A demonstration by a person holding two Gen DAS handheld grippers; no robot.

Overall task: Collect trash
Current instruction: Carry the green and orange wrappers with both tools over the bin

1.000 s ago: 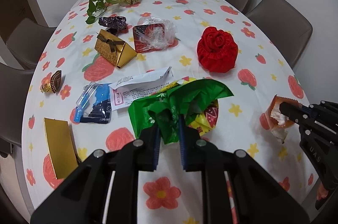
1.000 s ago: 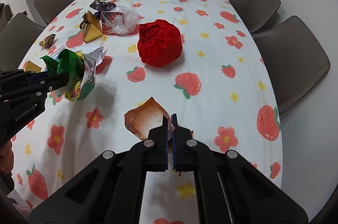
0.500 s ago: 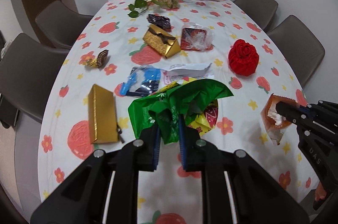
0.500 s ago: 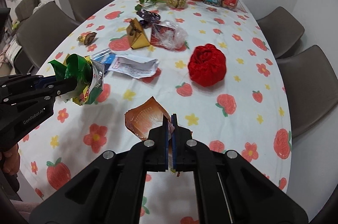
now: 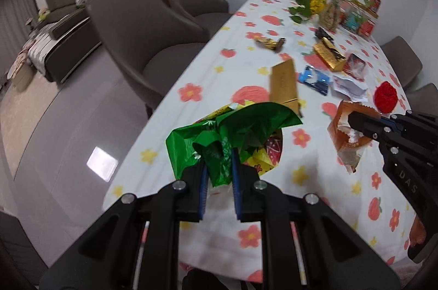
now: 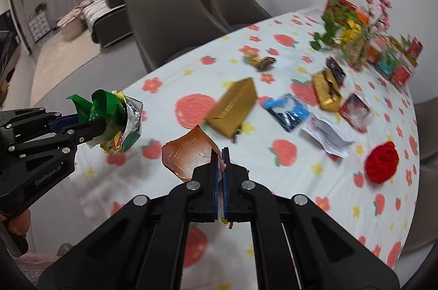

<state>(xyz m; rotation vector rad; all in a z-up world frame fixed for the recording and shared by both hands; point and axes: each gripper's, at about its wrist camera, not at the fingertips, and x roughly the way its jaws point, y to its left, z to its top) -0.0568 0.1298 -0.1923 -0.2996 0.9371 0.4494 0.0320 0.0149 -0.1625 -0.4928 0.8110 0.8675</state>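
A flower-and-strawberry cloth covered the table [image 6: 314, 188]. On it lay a gold box [image 6: 235, 105], a red fabric rose [image 6: 382, 165] and a vase of flowers [image 5: 330, 13]; grey chairs [image 5: 147, 43] stood alongside.

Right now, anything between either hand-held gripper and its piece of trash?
No. The left hand-held gripper is already shut on the green wrapper, and the right hand-held gripper on the orange packet. Both pieces hang clear above the table. No bin is in view.

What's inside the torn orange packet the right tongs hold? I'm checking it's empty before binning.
White crumpled material shows inside the orange packet, clamped in the right tongs. Anything deeper is hidden by the packet's walls.
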